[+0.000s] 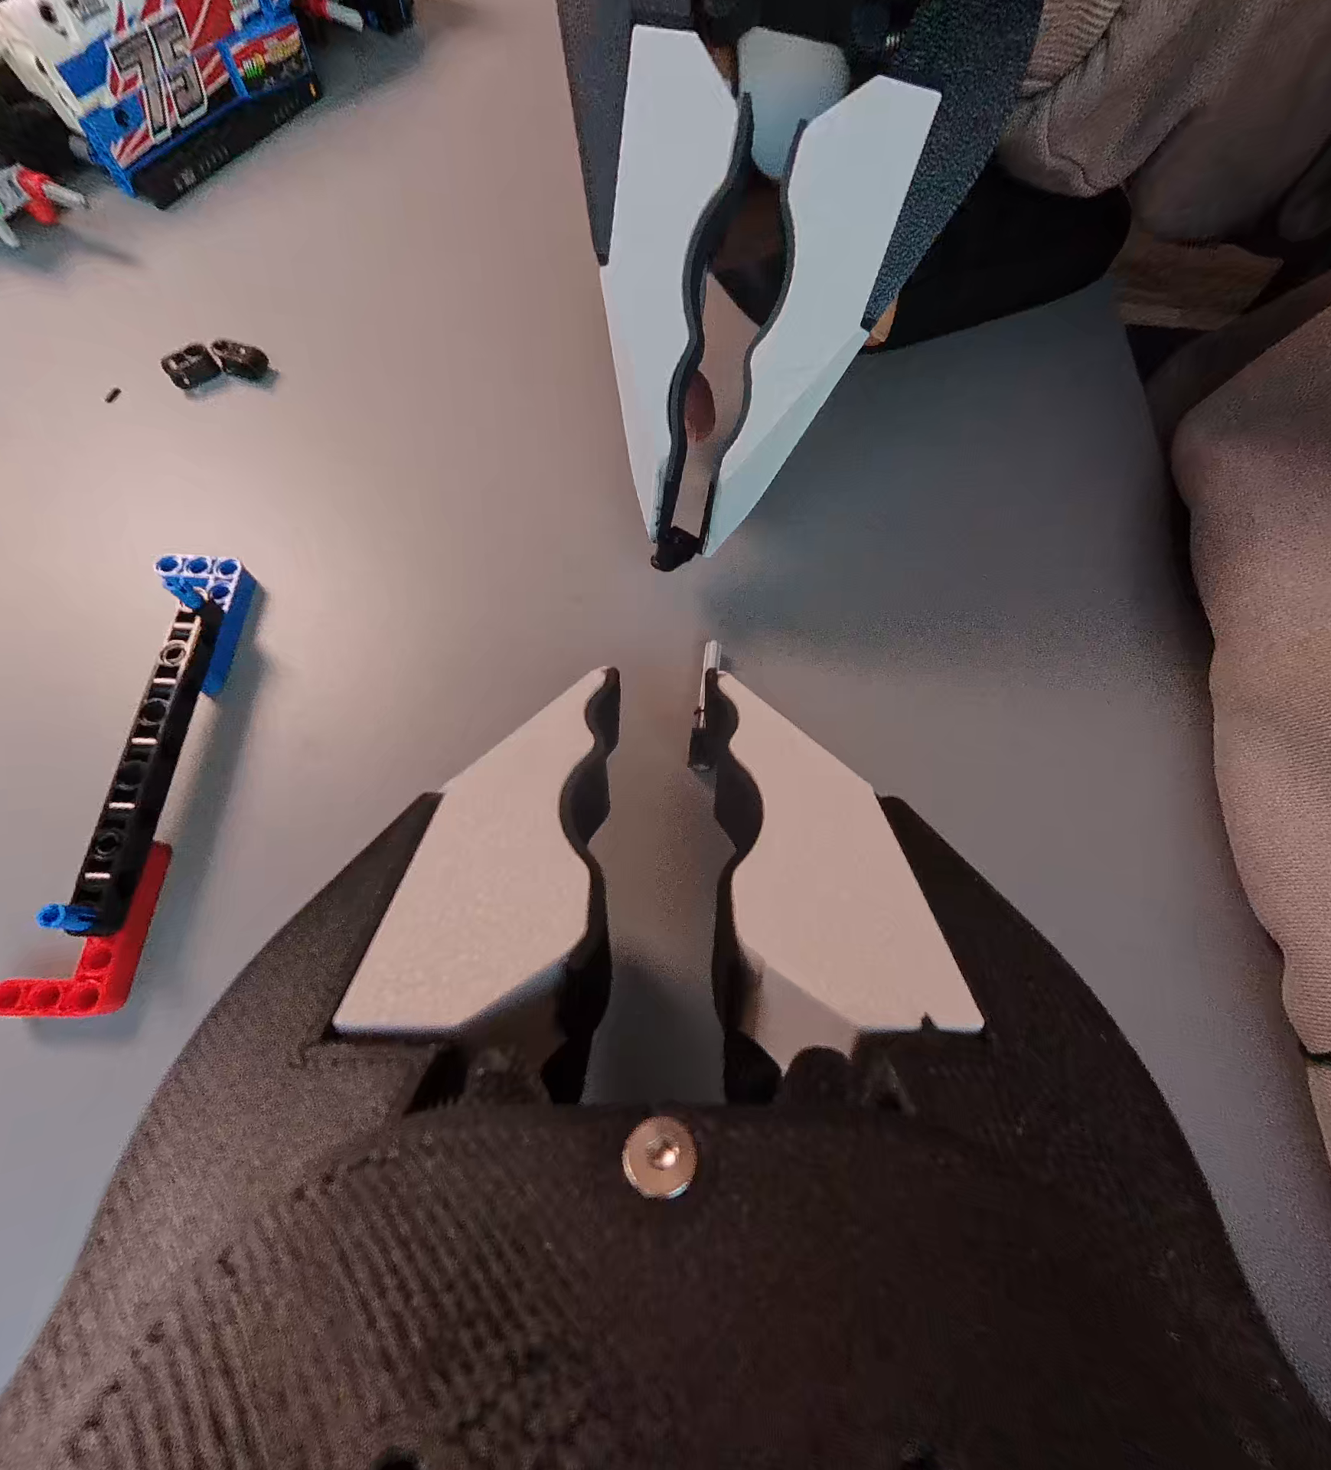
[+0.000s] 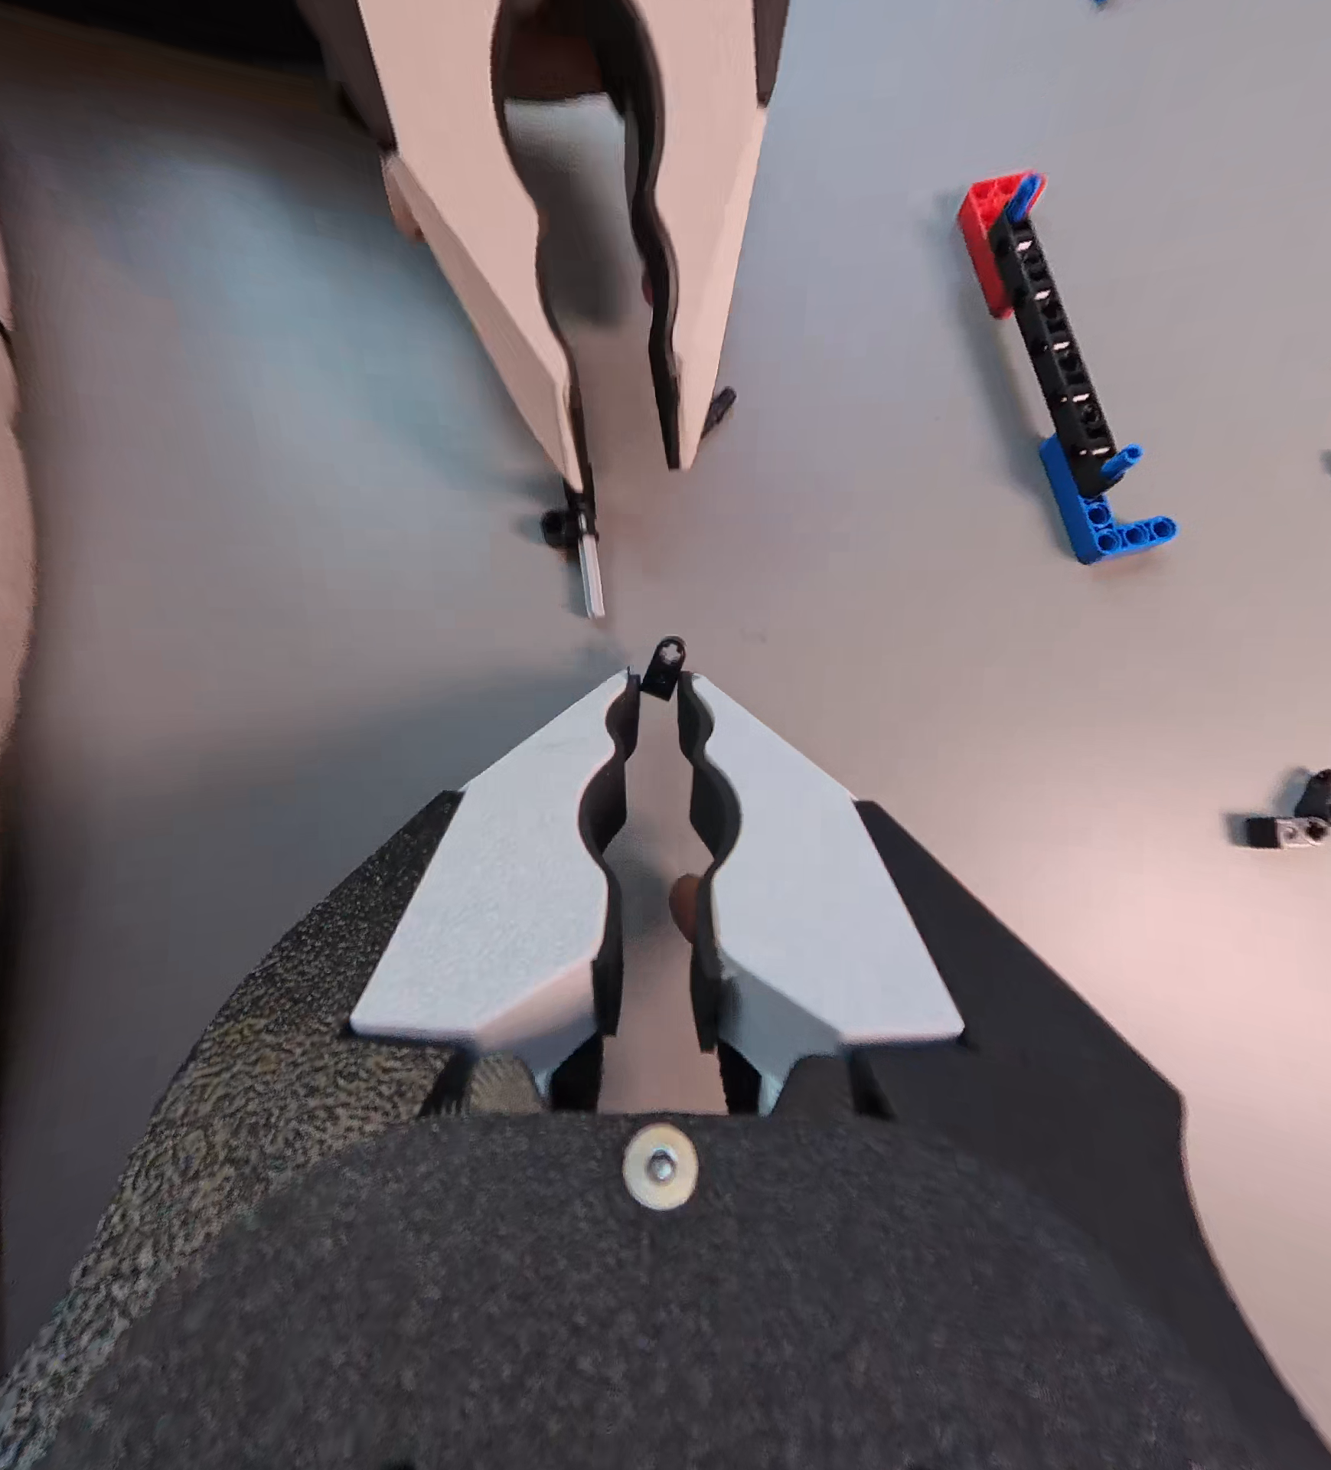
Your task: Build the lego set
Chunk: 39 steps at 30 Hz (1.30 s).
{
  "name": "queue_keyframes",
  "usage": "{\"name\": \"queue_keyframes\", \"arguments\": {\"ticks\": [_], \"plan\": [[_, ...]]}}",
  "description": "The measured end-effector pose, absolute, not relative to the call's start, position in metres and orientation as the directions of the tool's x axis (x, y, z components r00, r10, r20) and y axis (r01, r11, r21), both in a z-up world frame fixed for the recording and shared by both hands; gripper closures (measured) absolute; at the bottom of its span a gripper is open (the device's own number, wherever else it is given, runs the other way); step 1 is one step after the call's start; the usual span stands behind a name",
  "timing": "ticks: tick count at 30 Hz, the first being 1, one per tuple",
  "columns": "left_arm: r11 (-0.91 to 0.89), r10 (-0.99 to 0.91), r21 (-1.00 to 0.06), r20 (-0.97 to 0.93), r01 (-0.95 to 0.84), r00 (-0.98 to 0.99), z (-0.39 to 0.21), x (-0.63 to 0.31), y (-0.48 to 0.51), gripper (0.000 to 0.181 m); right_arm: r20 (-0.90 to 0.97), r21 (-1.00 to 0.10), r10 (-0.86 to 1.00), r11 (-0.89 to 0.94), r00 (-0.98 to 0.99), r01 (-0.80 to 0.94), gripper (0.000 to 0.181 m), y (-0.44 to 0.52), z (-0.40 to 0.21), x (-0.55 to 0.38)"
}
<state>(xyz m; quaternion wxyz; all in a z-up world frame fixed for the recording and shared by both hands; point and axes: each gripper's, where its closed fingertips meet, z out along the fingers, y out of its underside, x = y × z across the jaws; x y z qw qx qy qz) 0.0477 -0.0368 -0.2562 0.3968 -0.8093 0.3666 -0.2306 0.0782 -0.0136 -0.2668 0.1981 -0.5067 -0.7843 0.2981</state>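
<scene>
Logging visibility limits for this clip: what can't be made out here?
- Left gripper: whether it grips the grey axle lying along one jaw; the jaws stand apart.
- Finished lego model, left wrist view: cut off by the top edge.
- Small black connector in the right gripper: its type, too small.

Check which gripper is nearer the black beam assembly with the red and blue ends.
Left. The left gripper sits beside the beam assembly; the right gripper hangs slightly farther off.

Two grippers (image 1: 666, 676) (image 2: 658, 676), one beam assembly (image 1: 129, 795), two loose black connectors (image 1: 215, 362)
</scene>
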Motion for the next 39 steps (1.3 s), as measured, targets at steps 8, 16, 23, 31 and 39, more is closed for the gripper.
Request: {"name": "queue_keyframes", "arguments": {"ticks": [8,16,23,31,39], "plan": [[-0.171,-0.808,-0.939,-0.04,-0.298,0.588,-0.208,0.062,-0.036,0.16,-0.513,-0.827,0.741,-0.292,-0.433,0.48,0.174,-0.045,-0.192,0.065],[-0.212,-0.854,-0.977,0.187,0.004,0.485,-0.166,0.067,-0.049,0.165,-0.581,-0.813,0.629,-0.419,-0.517,0.403,0.174,-0.05,-0.173,0.063],[-0.304,-0.845,-0.952,0.281,0.025,0.455,-0.173,0.07,-0.049,0.174,-0.395,-0.914,0.737,-0.257,-0.548,0.314,0.174,-0.054,-0.174,0.062],[-0.27,-0.84,-0.96,0.195,-0.08,0.506,-0.184,0.066,-0.046,0.176,-0.263,-0.947,0.82,-0.12,-0.508,0.296,0.17,-0.051,-0.184,0.057],[-0.254,-0.837,-0.963,0.173,-0.09,0.518,-0.184,0.064,-0.045,0.176,-0.319,-0.937,0.814,-0.193,-0.486,0.292,0.175,-0.047,-0.183,0.054]]}}
